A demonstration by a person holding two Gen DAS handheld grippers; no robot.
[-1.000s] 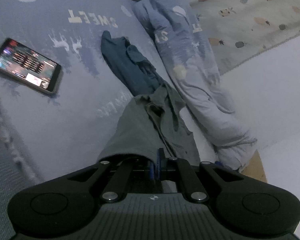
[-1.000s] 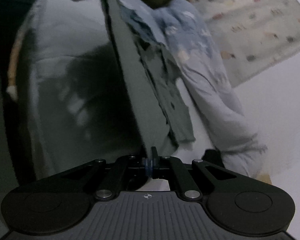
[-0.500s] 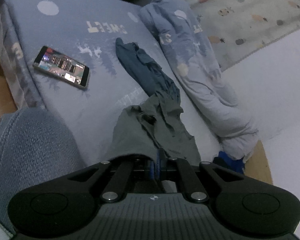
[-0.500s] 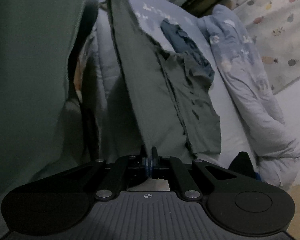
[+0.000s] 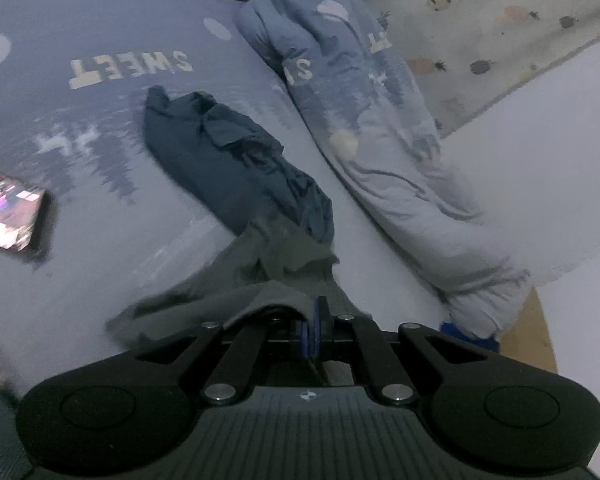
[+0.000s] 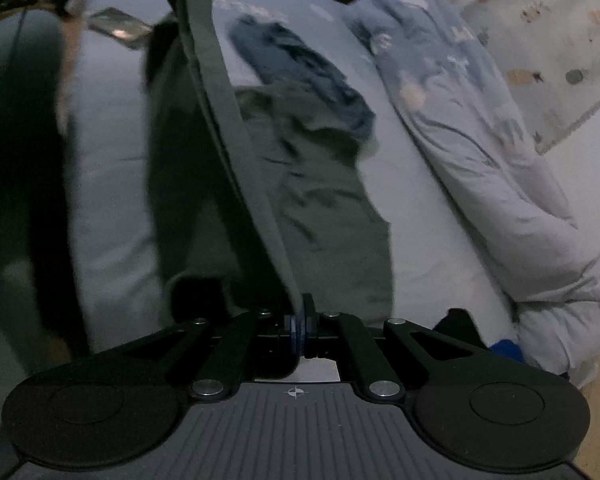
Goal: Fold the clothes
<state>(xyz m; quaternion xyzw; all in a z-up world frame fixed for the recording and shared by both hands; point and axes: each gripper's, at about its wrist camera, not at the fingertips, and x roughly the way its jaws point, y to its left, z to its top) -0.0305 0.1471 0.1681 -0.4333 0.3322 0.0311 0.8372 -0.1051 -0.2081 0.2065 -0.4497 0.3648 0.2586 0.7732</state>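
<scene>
A grey-green garment (image 5: pixel 260 280) lies partly on the blue printed bed cover (image 5: pixel 100 120). My left gripper (image 5: pixel 315 322) is shut on its near edge, low over the bed. My right gripper (image 6: pixel 300 320) is shut on another edge of the same garment (image 6: pixel 320 200); a taut strip of its cloth (image 6: pixel 216 92) runs up and away to the top left. A dark blue garment (image 5: pixel 228 160) lies crumpled on the bed just beyond it, also in the right wrist view (image 6: pixel 300 68).
A phone (image 5: pixel 8 216) with a lit screen lies on the bed at the left. A rolled blue quilt (image 5: pixel 380 140) runs along the bed's right side. A patterned rug (image 5: pixel 500 20) covers the floor at the far right.
The left gripper has dropped lower and closer to the bed with the garment. The garment hangs less steeply and lies more spread on the bed. Both grippers stay shut.
</scene>
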